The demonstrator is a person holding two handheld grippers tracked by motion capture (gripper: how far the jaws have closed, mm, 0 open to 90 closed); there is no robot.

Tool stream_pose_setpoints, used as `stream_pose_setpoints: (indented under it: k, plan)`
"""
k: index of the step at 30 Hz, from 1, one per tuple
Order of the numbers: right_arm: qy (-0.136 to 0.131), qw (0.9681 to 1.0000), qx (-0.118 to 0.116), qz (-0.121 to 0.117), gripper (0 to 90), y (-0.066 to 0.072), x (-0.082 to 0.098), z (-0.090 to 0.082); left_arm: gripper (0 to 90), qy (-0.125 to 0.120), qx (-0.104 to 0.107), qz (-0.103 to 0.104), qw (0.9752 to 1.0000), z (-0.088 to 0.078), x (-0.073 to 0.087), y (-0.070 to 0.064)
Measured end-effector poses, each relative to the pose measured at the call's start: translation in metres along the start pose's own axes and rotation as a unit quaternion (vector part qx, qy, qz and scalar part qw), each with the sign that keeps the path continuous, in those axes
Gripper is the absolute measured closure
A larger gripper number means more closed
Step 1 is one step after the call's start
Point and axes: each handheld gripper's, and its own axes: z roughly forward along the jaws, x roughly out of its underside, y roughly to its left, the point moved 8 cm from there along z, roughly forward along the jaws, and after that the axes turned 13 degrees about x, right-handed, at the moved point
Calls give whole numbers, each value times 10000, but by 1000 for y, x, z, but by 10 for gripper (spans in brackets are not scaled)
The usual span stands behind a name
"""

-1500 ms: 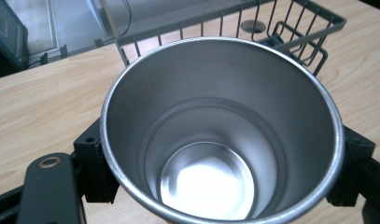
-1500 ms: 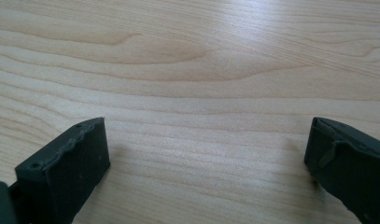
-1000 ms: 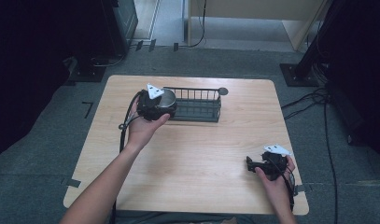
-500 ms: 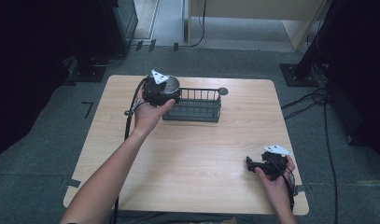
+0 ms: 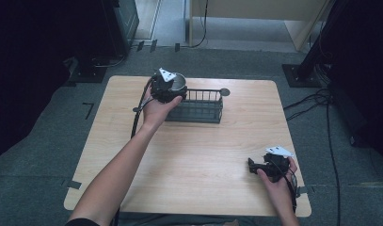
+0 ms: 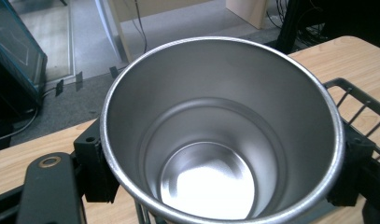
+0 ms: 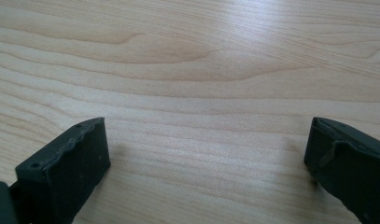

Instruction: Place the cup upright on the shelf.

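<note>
A shiny steel cup (image 6: 220, 140) sits upright between the jaws of my left gripper (image 6: 220, 191), which is shut on its sides. In the high view the left gripper (image 5: 167, 88) holds the cup (image 5: 179, 82) at the left end of a black wire basket (image 5: 201, 107) near the table's far edge. Part of the basket's rim (image 6: 360, 100) shows to the right of the cup. My right gripper (image 5: 251, 165) rests low at the table's front right, pointing left. Its jaws (image 7: 206, 158) stand wide apart over bare wood, with nothing between them.
The light wooden table (image 5: 203, 155) stands on grey carpet. A small dark round thing (image 5: 224, 92) sits at the basket's right end. Cables (image 5: 316, 101) lie on the floor to the right, and dark stands flank the table's far corners.
My left gripper has carried the cup away from the person and slightly right, to the basket's left end. The right gripper has stayed where it was.
</note>
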Motion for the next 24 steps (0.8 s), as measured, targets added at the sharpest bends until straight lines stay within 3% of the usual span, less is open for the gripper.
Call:
stream_pose_setpoints:
  k: [10, 24]
  plan:
    - [-13, 10000, -17, -21, 0, 0, 0, 0, 192, 167, 94, -112, 9998, 15, 15, 3]
    - [-14, 10000, -17, -27, 0, 0, 0, 0, 192, 587, 246, -211, 9977, 30, 39, 2]
